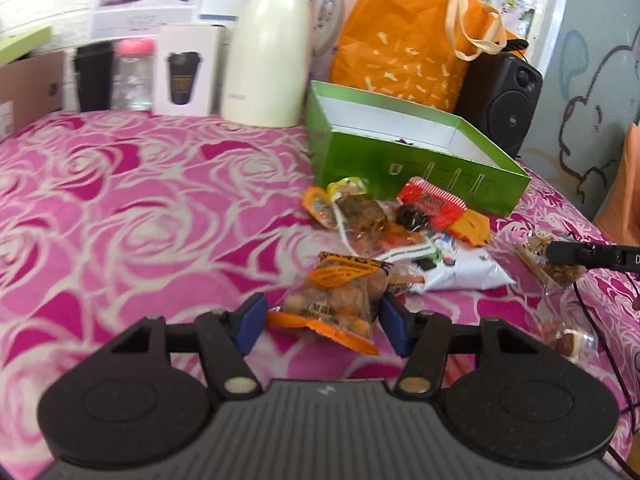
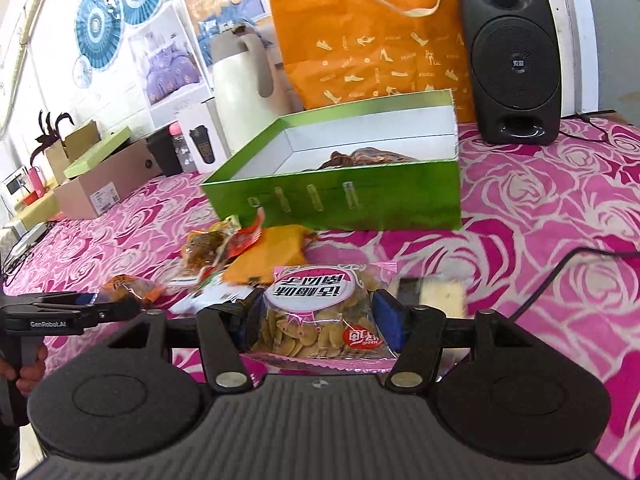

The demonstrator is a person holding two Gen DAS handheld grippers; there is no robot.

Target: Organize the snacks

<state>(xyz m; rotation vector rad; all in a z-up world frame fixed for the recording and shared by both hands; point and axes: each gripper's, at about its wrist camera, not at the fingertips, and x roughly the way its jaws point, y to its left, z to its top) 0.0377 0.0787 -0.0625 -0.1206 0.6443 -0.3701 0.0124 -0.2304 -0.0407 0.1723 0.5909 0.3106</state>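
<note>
My left gripper (image 1: 322, 314) is shut on an orange snack packet (image 1: 340, 296) of round nuts, held just above the pink rose cloth. My right gripper (image 2: 318, 316) is shut on a pink packet of flat beans (image 2: 320, 312). An open green box (image 1: 404, 156) stands beyond the snack pile (image 1: 400, 224); in the right wrist view the box (image 2: 340, 200) holds a brown snack (image 2: 364, 158). The left gripper also shows at the left edge of the right wrist view (image 2: 86, 306). The right gripper's tip shows at the right edge of the left wrist view (image 1: 560, 253).
A cream thermos jug (image 1: 268, 60), an orange tote bag (image 1: 416, 36) and a black speaker (image 2: 514, 56) stand behind the box. A white cup carton (image 1: 186, 70), a pink-capped bottle (image 1: 134, 76) and cardboard boxes (image 2: 104, 184) line the far left. A black cable (image 2: 560, 272) crosses the cloth.
</note>
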